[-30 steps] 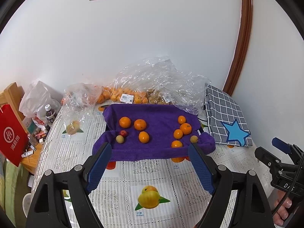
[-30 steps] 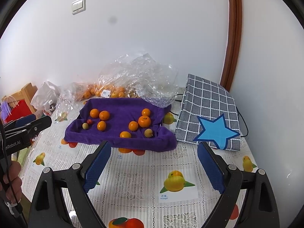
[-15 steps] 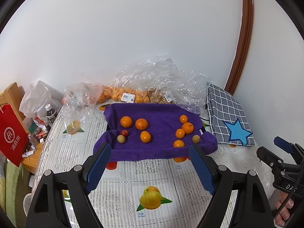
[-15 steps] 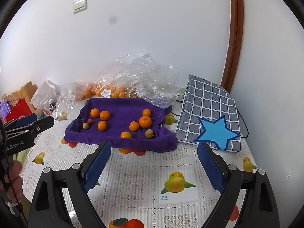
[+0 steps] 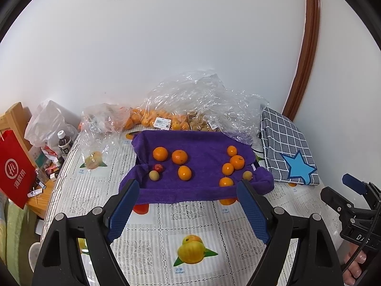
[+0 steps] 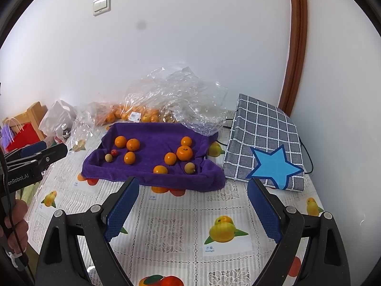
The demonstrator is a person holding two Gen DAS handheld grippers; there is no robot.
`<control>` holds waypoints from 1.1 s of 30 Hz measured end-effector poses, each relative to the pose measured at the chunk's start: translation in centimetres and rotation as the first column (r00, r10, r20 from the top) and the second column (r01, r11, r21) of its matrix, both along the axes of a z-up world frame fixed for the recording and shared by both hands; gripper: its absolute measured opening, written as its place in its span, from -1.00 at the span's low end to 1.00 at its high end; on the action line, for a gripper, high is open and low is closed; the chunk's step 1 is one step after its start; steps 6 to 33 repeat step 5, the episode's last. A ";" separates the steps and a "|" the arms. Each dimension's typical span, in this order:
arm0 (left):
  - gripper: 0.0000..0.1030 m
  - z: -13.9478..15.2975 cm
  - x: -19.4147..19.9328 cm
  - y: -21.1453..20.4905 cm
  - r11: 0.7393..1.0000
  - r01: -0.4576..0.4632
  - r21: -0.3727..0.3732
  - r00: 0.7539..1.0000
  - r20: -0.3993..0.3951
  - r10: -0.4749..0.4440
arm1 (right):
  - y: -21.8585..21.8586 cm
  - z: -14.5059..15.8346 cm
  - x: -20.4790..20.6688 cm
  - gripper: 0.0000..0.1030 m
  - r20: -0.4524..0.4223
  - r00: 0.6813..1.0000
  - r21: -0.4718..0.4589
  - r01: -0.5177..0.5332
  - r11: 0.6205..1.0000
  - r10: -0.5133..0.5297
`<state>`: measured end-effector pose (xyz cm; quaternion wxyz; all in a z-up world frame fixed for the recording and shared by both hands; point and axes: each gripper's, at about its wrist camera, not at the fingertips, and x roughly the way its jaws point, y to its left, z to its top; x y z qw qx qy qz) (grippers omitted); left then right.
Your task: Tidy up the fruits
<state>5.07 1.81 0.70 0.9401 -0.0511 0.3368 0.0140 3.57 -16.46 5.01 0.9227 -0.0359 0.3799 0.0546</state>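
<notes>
The right gripper [image 6: 193, 190] hangs above the desk [image 6: 171, 226] with its blue-padded fingers [image 6: 121, 211] spread wide and nothing between them. Beyond it a purple towel [image 6: 152, 164] lies on the patterned cloth, its edges turned up. On the towel's left part sit three oranges [image 6: 129, 157], a small red fruit [image 6: 114, 152] and a small yellow fruit [image 6: 108, 157]; on the right part sit four oranges [image 6: 184, 153] and a pale yellow fruit [image 6: 189, 168]. Crumpled clear plastic bags [image 6: 176, 95] with more oranges lie behind the towel against the wall. A grey checked bag [image 6: 262, 128] with a blue star lies just right of the towel. The left gripper [image 6: 35, 157] reaches in at the left edge.
</notes>
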 end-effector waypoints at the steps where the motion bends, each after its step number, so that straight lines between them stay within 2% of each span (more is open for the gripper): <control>1: 0.62 0.0 0.0 0.0 1.000 0.000 0.001 1.000 0.000 0.000 | 0.0 0.0 0.0 0.78 0.001 1.000 0.000 0.000 1.000 0.000; 33: 0.62 0.1 0.1 0.1 1.000 0.005 0.005 1.000 0.007 -0.005 | 0.0 0.0 0.0 0.78 0.001 1.000 -0.001 0.000 1.000 0.000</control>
